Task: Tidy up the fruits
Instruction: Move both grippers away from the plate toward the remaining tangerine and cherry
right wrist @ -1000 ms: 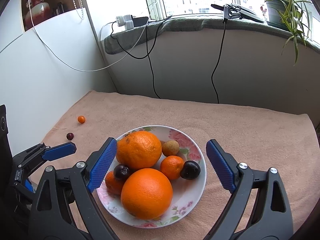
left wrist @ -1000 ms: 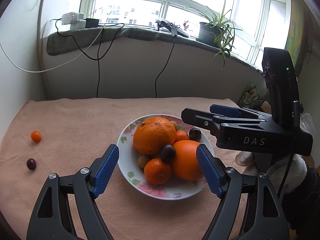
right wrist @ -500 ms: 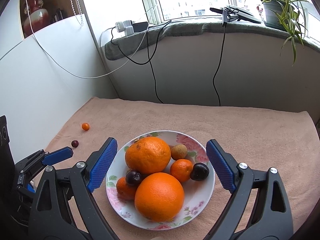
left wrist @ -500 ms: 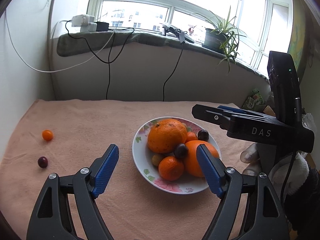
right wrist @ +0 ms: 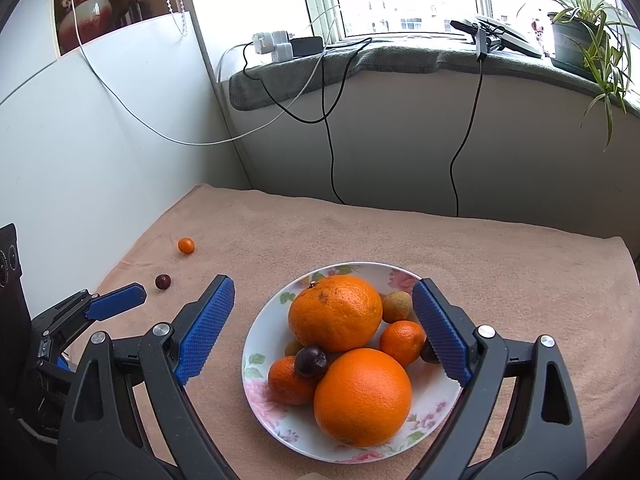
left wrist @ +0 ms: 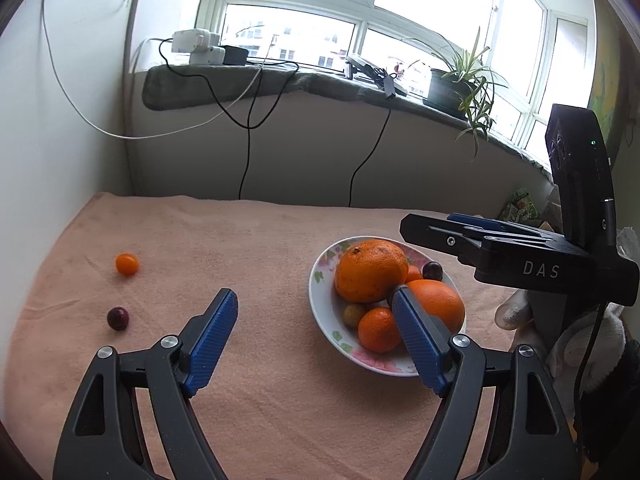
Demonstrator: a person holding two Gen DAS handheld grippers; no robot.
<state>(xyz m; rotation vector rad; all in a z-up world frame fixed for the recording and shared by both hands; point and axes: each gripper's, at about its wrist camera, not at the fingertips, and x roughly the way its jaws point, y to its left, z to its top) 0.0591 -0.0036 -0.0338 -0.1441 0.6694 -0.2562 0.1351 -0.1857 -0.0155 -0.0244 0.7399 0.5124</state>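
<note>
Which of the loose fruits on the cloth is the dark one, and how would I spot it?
Start at the flowered plate of fruit on the pink cloth, then look left towards the white wall. Two small round fruits lie apart on the bare cloth. The dark cherry is the nearer, deep red one; its neighbour, the small orange fruit, is bright orange.

Table (right wrist: 500,264) covered edge to edge by peach terry towel (left wrist: 280,408), slightly creased near left edge. Flowered white plate (right wrist: 276,412) set on towel, right of centre, heaped with fruit. Small orange fruit (left wrist: 127,264) and dark red cherry (left wrist: 118,318) laid loose on towel, near each other, well apart from plate.
</note>
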